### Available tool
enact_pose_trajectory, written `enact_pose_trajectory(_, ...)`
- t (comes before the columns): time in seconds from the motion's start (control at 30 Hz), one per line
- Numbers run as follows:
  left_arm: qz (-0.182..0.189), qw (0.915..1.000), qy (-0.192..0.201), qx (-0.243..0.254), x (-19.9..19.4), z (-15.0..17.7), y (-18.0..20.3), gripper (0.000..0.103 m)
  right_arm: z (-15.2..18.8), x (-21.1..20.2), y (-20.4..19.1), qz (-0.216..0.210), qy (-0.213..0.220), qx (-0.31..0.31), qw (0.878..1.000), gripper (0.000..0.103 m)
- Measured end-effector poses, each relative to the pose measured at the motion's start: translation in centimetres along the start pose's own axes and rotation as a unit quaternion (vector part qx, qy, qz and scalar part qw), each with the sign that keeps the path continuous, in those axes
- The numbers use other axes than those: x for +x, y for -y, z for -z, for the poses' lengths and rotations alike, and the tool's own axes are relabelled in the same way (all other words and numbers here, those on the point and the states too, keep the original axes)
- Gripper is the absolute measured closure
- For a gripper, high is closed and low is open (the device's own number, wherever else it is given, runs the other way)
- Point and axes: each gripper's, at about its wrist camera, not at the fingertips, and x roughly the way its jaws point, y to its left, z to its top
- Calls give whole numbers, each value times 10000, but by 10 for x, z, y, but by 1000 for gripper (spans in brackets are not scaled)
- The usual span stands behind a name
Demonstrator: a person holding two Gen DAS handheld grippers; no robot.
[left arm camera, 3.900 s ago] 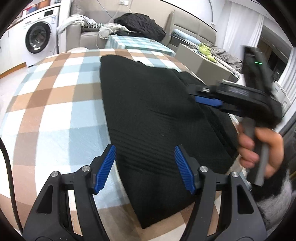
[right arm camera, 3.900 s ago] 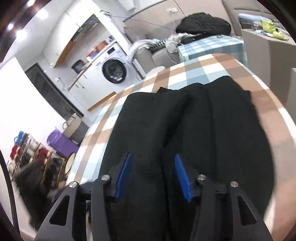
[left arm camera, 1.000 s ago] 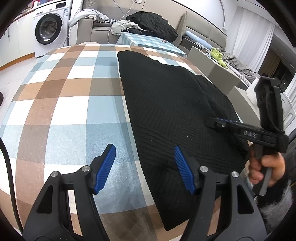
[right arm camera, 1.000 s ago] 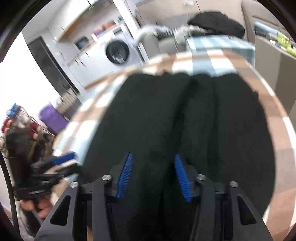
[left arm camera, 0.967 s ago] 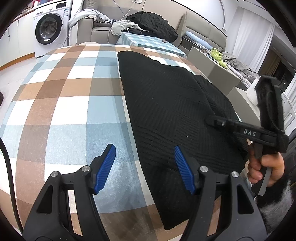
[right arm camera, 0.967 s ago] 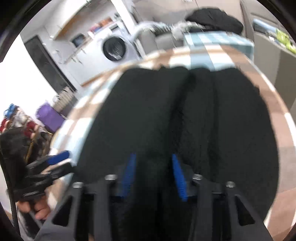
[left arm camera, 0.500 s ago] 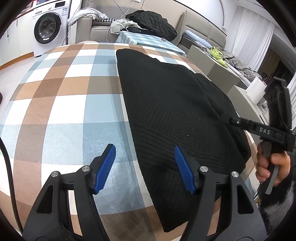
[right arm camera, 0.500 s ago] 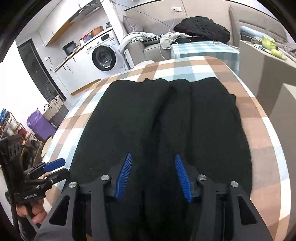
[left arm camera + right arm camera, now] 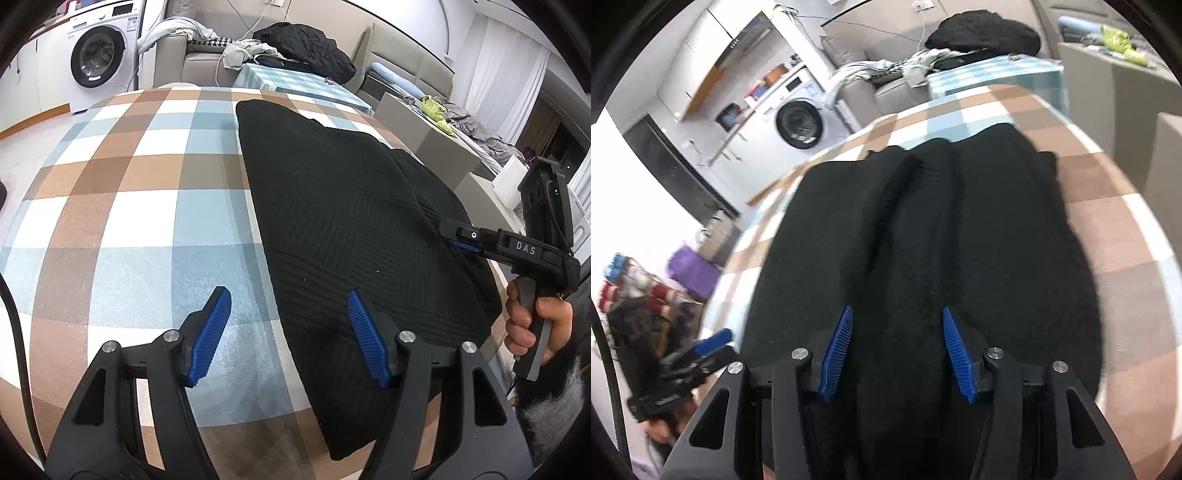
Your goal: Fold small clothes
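Black ribbed knit garment (image 9: 343,206) lies flat on the brown, blue and white checked tablecloth (image 9: 122,206), running from upper centre of the left wrist view down to the lower right; its long left edge is straight, and a second layer overlaps along the right side. In the right wrist view the same garment (image 9: 923,236) fills the centre, with lengthwise ridges running toward the top of the frame and checked cloth showing at right and upper left. Left gripper (image 9: 291,332): blue ribbed pads wide apart, nothing between them, sitting at the bottom of its own frame; the left pad is over bare tablecloth, the right pad over the garment's near left edge. Contact with the fabric: can't tell. It also shows blurred at the lower left of the right wrist view (image 9: 701,350), beside the garment's edge. Right gripper (image 9: 897,350): pads apart, hovering over the middle of the garment's near end, nothing clamped. In the left wrist view it sits at the right edge (image 9: 458,236), black body marked "DAS", tip over the garment's right side, held by a hand (image 9: 535,317). Background: white front-loading washing machine (image 9: 99,59) upper left, beige sofa (image 9: 207,55) with a black heap of clothing (image 9: 306,44) at top centre.
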Motion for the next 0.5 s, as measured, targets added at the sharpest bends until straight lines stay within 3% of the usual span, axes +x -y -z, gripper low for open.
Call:
enact_pose_trajectory(0.1, 0, 10000, 9, -19, -1, 0, 0, 40, -3, 0, -16, -101, 34, -287, 9995, 52)
enact_pose_trajectory(0.2, -6, 10000, 12, -29, -3, 2, 0, 40, -2, 4, -21, 296, -32, -513, 9982, 52)
enact_pose_trajectory(0.33, -9, 10000, -17, -35, -1, 2, -2, 40, 0, 1, -8, 765, 8, -331, 9965, 51)
enact_pose_trajectory(0.4, 13, 10000, -27, -39, 0, 2, -2, 40, 0, 0, 0, 775, 40, -228, 9967, 52)
enact_pose_trajectory(0.43, 17, 10000, -16, -25, -1, 2, -1, 40, 1, 1, 1, 843, 36, -236, 9962, 59)
enact_pose_trajectory(0.47, 12, 10000, -6, -6, -1, 2, 0, 40, 3, 2, -2, 1032, 33, -401, 9938, 74)
enact_pose_trajectory(0.5, 15, 10000, -4, -3, -1, 1, 0, 40, 4, 3, -4, 1160, 31, -532, 9918, 79)
